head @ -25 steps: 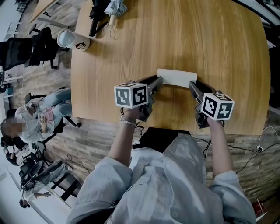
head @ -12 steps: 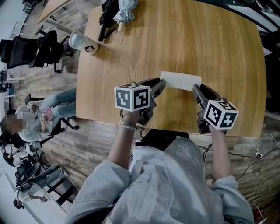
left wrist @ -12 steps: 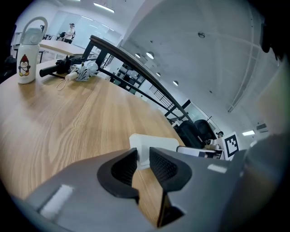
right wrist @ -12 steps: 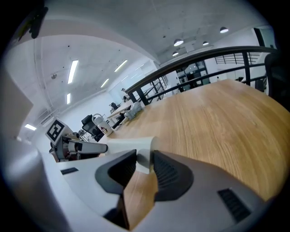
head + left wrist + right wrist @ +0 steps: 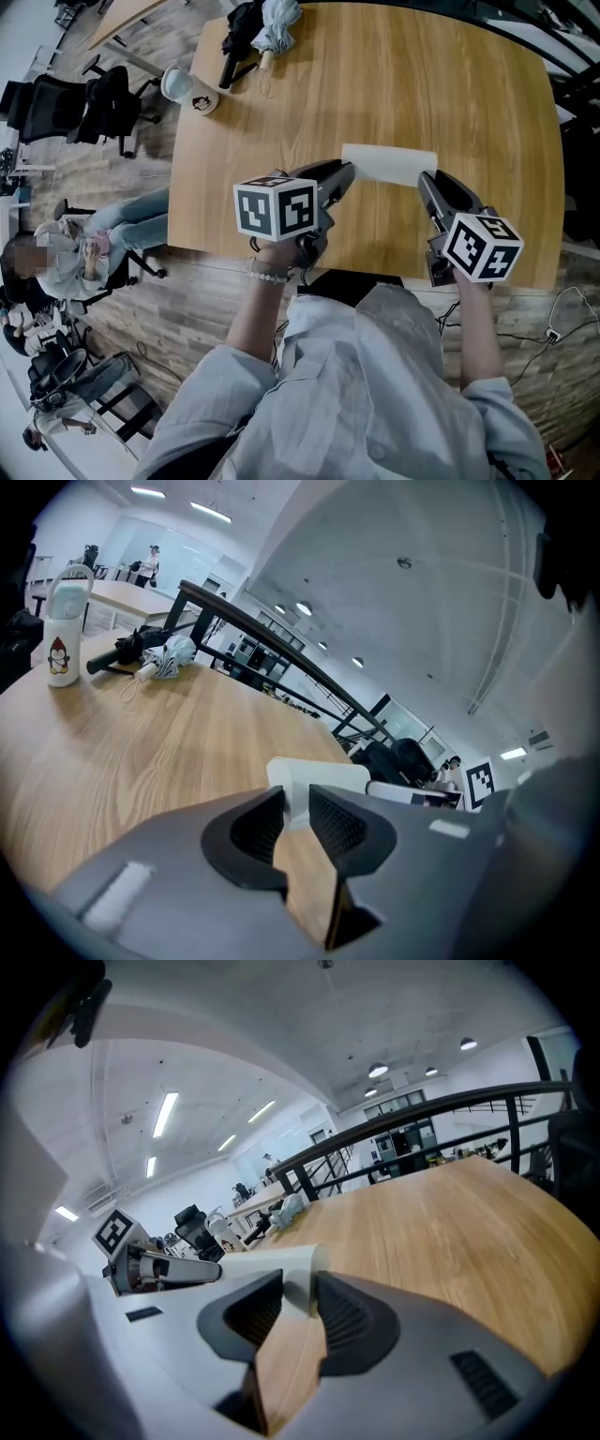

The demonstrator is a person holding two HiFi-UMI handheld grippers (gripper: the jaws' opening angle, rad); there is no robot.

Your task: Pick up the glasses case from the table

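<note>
**Glasses case being held at both ends above the table**

At the far left of the head view, off the table's edge, a black office chair is being shown on the wooden floor, and a seated person is being shown nearer.

On the far left corner of the wooden table, a white bottle with a cartoon figure is being left lying. Just right of it, a folded pale umbrella is being kept beside a black one. In the left gripper view the bottle is being seen upright, with the umbrella beyond it.

Nearer the person, the left gripper is being pointed right and away, its marker cube being turned upward. Its jaws are being clenched on the left end of the white glasses case. In its own view the ribbed pads of the left gripper are being pressed against both sides of the case.

The case is being held level between the two grippers, above the middle of the table near its near edge.

At the right, the right gripper is being pointed left and away. Its jaws are closing on the case's right end. In its own view the case is being grasped between the pads of the right gripper, with bare wood being seen below.
</note>
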